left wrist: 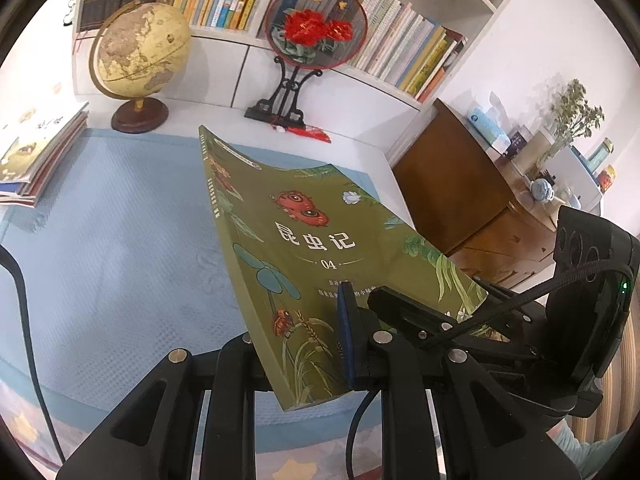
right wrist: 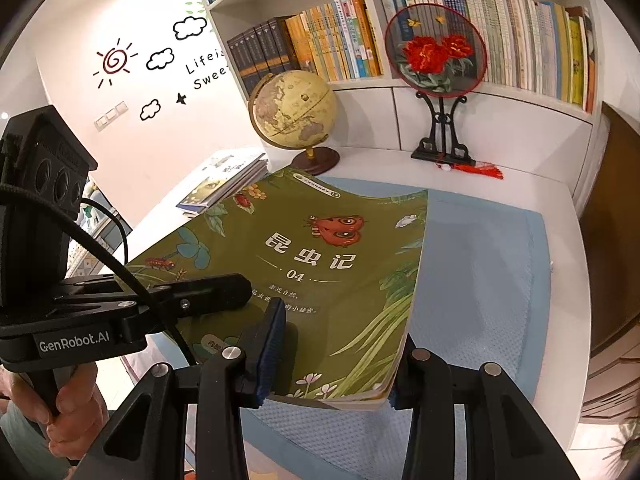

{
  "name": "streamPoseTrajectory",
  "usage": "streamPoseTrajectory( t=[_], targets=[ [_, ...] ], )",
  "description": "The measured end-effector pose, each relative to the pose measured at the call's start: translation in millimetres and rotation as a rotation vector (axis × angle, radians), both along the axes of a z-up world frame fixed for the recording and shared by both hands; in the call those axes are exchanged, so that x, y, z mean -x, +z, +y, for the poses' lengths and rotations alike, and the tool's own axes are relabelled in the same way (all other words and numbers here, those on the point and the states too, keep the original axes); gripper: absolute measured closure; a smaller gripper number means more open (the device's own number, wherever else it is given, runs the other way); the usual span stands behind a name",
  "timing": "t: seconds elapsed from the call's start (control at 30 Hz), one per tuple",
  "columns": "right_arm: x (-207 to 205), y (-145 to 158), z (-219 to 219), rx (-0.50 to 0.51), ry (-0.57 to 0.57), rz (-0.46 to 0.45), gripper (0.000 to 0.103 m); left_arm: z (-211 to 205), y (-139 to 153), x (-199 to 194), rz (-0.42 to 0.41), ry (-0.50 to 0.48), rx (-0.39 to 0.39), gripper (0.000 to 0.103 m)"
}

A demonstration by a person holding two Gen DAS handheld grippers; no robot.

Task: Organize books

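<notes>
Left wrist view
Left gripper (left wrist: 304,344): jaws pinching the near bottom edge of the green book (left wrist: 304,240), blue pad pressed on the cover.
Green book: lifted off the blue mat (left wrist: 120,240), tilted, spine to the left, far corner toward the shelf.
Right gripper (left wrist: 416,308): clamped on the book's lower right edge.
Book stack (left wrist: 36,152): lying flat at far left on the table (left wrist: 380,144).
Globe (left wrist: 140,52): upright behind the mat, beside the fan ornament (left wrist: 316,26).
Bookshelf (left wrist: 400,48): rows of upright books behind both.

Right wrist view
Right gripper (right wrist: 332,364): jaws pinching the green book (right wrist: 320,248) at its near bottom corner.
Left gripper (right wrist: 224,292): finger lying on the cover's lower left, held by a hand (right wrist: 68,404).
Green book: raised above the blue mat (right wrist: 480,272), cover up.
Book stack (right wrist: 228,180): beyond the book, left of the globe (right wrist: 292,108).
Fan ornament (right wrist: 436,48): standing on the table (right wrist: 380,164), right of the globe.
</notes>
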State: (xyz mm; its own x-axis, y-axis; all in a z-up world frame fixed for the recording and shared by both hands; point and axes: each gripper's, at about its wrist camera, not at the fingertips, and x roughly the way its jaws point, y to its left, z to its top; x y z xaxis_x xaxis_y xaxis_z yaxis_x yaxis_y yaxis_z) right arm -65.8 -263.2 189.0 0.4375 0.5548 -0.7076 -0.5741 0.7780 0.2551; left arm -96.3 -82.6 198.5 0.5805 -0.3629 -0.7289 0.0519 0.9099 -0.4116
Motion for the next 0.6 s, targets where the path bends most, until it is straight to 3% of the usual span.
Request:
streamPoseTrajectory(
  t=[0.27,0.43,0.6],
  targets=[
    [-9,9,71,0.019,-0.005,-0.025,0.063,72,5,-12,-0.018,-0.004,0.025,0.087],
    [-22,6,160,0.004,0.038,-0.002,0.062,154,8,-17,-0.022,0.037,0.002,0.087],
    [-37,10,259,0.02,0.095,-0.039,0.062,250,2,-26,-0.029,0.104,0.035,0.086]
  ],
)
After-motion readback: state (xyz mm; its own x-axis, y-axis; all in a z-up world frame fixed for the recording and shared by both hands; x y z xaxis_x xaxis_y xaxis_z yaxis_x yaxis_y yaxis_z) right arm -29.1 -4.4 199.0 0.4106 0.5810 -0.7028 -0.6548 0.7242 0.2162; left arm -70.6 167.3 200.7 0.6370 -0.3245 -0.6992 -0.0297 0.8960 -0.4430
